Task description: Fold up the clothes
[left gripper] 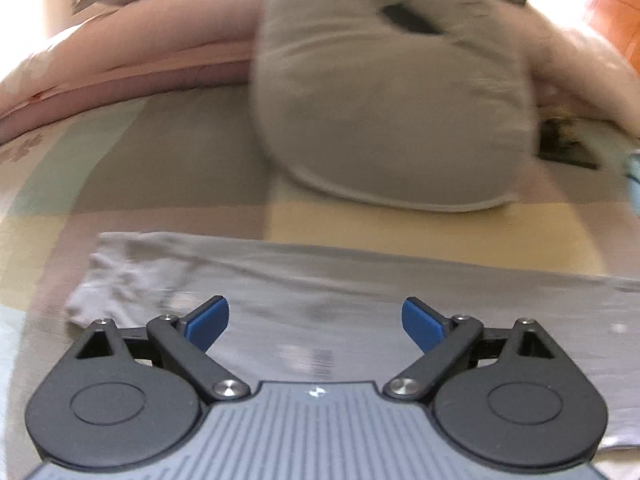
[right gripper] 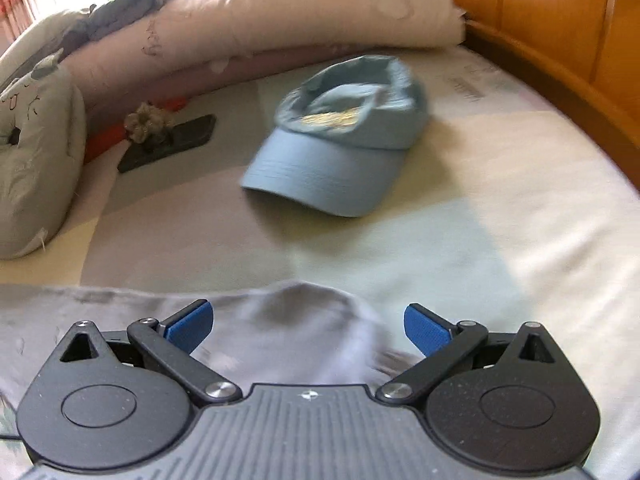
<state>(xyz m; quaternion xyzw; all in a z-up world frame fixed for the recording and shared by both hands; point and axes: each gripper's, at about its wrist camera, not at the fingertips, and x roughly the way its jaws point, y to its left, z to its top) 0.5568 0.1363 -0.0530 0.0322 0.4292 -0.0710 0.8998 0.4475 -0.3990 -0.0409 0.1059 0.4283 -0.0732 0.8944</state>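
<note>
Both the left claw (left gripper: 315, 316) and the right claw (right gripper: 308, 326) hover spread over the grey garment (left gripper: 360, 300) on the bed (right gripper: 500, 200), so each should pinch only one clean edge, evenly.

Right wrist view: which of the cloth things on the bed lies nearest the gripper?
The grey garment, spread flat directly under the open right gripper. The blue cap sits farther back, and the grey cushion lies off to the left.

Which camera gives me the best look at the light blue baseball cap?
The right wrist view: the light blue baseball cap lies whole on the bed, brim toward the camera. The left wrist view catches only a blue sliver at its right edge, probably the same cap.
</note>
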